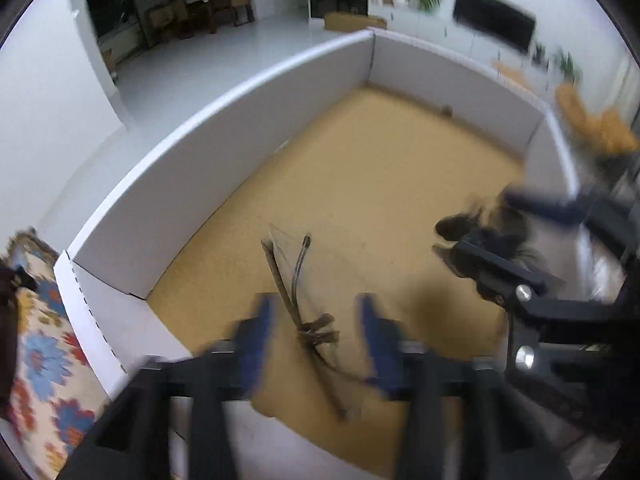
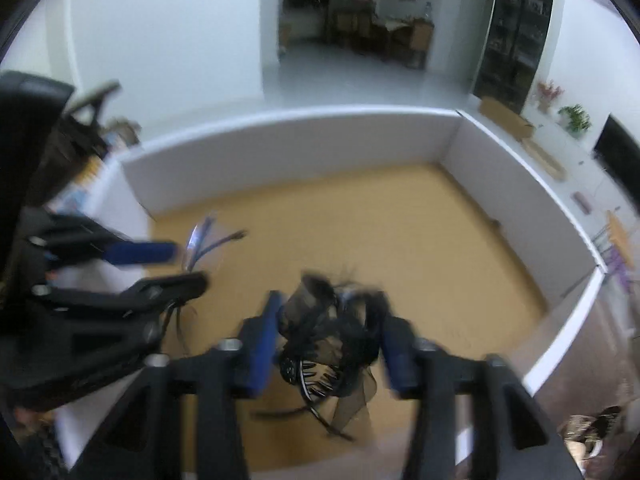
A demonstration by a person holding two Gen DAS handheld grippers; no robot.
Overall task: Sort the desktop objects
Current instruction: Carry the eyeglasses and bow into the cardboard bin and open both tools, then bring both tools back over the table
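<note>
A large white cardboard box (image 1: 224,148) with a tan floor lies below both grippers. My left gripper (image 1: 318,334) is open above the box floor, its blue pads either side of a clear packet of thin brown sticks (image 1: 304,312), which appears to lie on or just above the floor. My right gripper (image 2: 330,340) is shut on a black hair clip with dark ribbon and feathers (image 2: 332,336), held over the box. The right gripper also shows in the left wrist view (image 1: 500,232), and the left gripper in the right wrist view (image 2: 180,266), near the clear packet (image 2: 204,240).
The box walls (image 2: 288,140) rise on all sides. A floral cloth (image 1: 44,360) lies left of the box. A white floor, a dark TV (image 1: 494,20), plants and a dining area lie beyond.
</note>
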